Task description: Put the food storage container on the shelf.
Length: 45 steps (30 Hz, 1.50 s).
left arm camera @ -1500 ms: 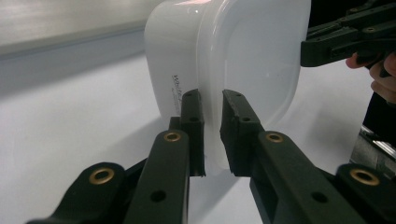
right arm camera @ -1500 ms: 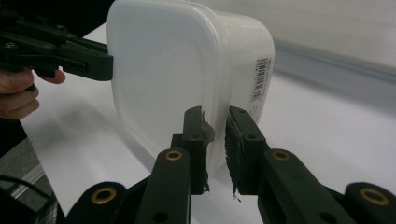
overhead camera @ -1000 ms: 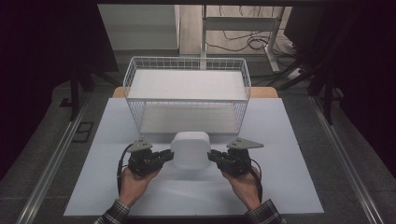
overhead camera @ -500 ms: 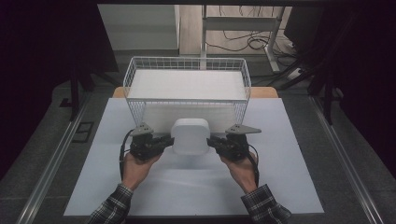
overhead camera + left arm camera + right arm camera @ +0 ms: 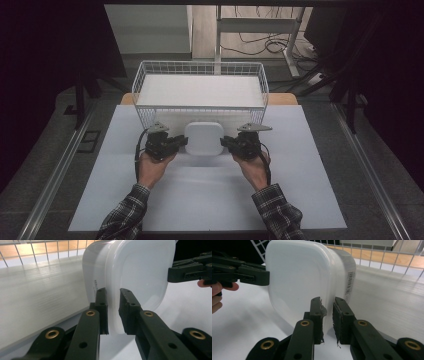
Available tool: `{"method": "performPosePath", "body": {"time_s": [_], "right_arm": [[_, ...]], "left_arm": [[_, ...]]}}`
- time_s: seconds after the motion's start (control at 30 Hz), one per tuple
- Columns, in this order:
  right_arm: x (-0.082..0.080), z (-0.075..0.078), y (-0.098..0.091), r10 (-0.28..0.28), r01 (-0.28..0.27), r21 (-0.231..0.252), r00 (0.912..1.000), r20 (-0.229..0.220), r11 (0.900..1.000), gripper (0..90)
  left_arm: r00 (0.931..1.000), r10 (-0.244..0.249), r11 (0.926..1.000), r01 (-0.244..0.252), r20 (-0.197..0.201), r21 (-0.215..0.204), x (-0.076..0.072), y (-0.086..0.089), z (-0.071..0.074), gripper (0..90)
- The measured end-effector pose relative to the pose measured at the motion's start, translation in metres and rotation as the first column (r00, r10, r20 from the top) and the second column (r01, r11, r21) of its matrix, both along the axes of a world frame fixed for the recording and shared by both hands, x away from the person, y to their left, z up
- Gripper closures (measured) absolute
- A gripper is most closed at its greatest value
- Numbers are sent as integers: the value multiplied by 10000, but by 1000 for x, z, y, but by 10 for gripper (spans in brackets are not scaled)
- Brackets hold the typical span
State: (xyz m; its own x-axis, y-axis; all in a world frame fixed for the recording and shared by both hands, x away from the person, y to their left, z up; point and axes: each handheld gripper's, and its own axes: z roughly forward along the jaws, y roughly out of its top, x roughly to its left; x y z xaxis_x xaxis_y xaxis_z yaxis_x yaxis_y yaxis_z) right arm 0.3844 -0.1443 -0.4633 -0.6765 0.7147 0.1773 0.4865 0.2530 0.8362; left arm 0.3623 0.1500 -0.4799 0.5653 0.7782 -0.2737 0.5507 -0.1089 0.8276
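A white plastic container [image 5: 203,138] with a lid is held up above the table, just in front of the wire basket [image 5: 145,117]. My left gripper [image 5: 182,142] is shut on the container's left rim [image 5: 113,312]. My right gripper [image 5: 225,142] is shut on its right rim [image 5: 328,315]. In the left gripper view the lid [image 5: 142,272] faces me and the right gripper's jaws [image 5: 190,271] reach in from the far side. In the right gripper view a barcode label [image 5: 349,282] runs down the container's side wall.
The white wire basket stands at the back of the white table [image 5: 210,200], with a flat white board [image 5: 200,91] inside it. The table's front edge and a metal rail [image 5: 55,175] on the left bound the area. Cables lie on the floor behind.
Both grippers have carried the container away from the person and upward, toward the basket's front wall. Both stay shut on its rims.
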Motion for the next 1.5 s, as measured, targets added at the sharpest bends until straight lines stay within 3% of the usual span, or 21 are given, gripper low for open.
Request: {"method": "performPosePath", "body": {"time_s": [0.27,0.5,0.73,0.83,0.9,0.97,1.03,1.23,1.33,1.37,1.5], "right_arm": [[10,-11,-3,-182,179,-163,9996,-217,9997,774],[17,-17,-1,-313,309,-180,9992,-257,9994,765],[23,-15,0,-245,242,-132,9994,-225,9996,739],[26,-14,4,-336,330,-417,9994,-131,9986,695],[29,-15,9,-574,574,-532,9984,13,9969,664],[30,-14,9,-629,634,-482,9980,102,9968,693],[31,-13,13,-714,745,-737,9964,447,9945,699],[38,-9,20,-1164,1261,-1066,9888,930,9863,670],[36,-6,19,-1234,1342,-964,9861,1110,9863,678],[33,-3,16,-1092,1202,-911,9871,1169,9886,696],[26,2,14,-843,947,-780,9883,1270,9924,746]], "left_arm": [[9997,102,9999,-100,-209,96,10,-6,-11,780],[9997,196,9998,-195,-157,80,14,-7,-13,777],[9995,185,9991,-195,263,386,19,-9,-13,739],[9989,239,9967,-269,405,770,21,-14,-14,692],[9978,389,9969,-424,530,668,23,-13,-15,659],[9948,595,9921,-681,824,1056,24,-15,-14,664],[9920,689,9862,-837,1057,1428,26,-18,-12,664],[9811,1197,9727,-1465,1519,1798,32,-25,-8,603],[9807,1114,9794,-1357,1605,1497,27,-20,-3,554],[9808,961,9842,-1191,1695,1311,22,-17,1,520],[9818,760,9908,-939,1740,973,10,-14,5,443]]}}
